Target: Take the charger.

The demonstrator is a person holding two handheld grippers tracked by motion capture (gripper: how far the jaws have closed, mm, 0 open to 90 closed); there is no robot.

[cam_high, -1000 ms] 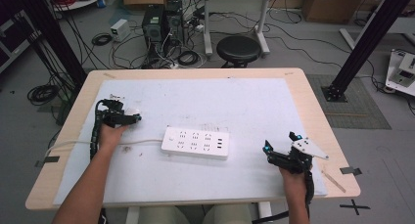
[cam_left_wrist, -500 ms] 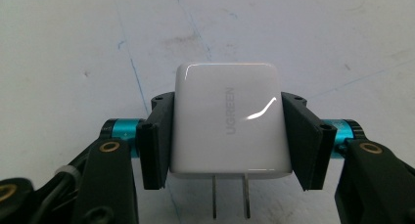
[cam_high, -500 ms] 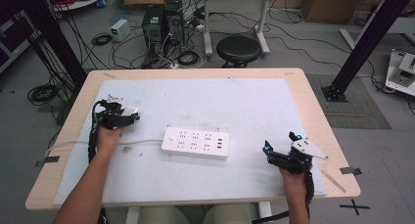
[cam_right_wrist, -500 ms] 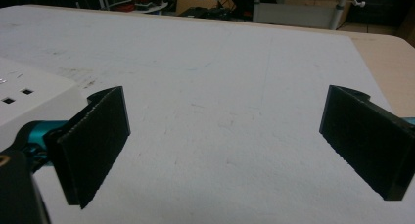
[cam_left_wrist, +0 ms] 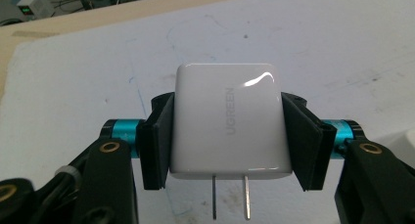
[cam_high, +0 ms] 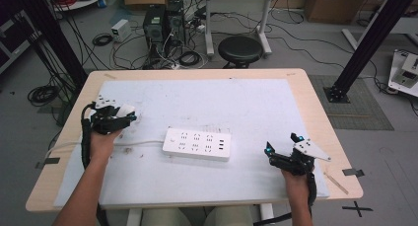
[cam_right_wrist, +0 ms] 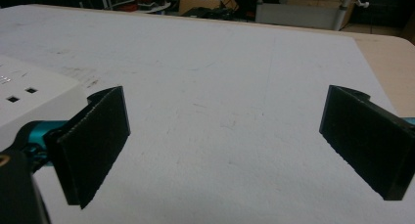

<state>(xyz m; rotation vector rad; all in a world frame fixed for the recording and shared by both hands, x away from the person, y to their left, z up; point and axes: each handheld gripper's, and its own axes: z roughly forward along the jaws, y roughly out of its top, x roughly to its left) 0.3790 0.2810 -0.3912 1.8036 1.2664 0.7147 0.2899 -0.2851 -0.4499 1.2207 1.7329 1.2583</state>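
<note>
so the left gripper has its two pads clamped on the flat sides of a white ugreen charger, one pad on each side, prongs left free below the grip. makes sense to me: pinching the broad faces stops it twisting, and leaving the prongs bare means they can go straight into a socket. in the high view that gripper sits over the left part of the white mat, well apart from the power strip, which lies flat mid-table with its sockets facing up (handy for plugging in from above). the right gripper just waits with jaws wide and nothing between them, near the strip's right end, probably ready to steady it.
</note>
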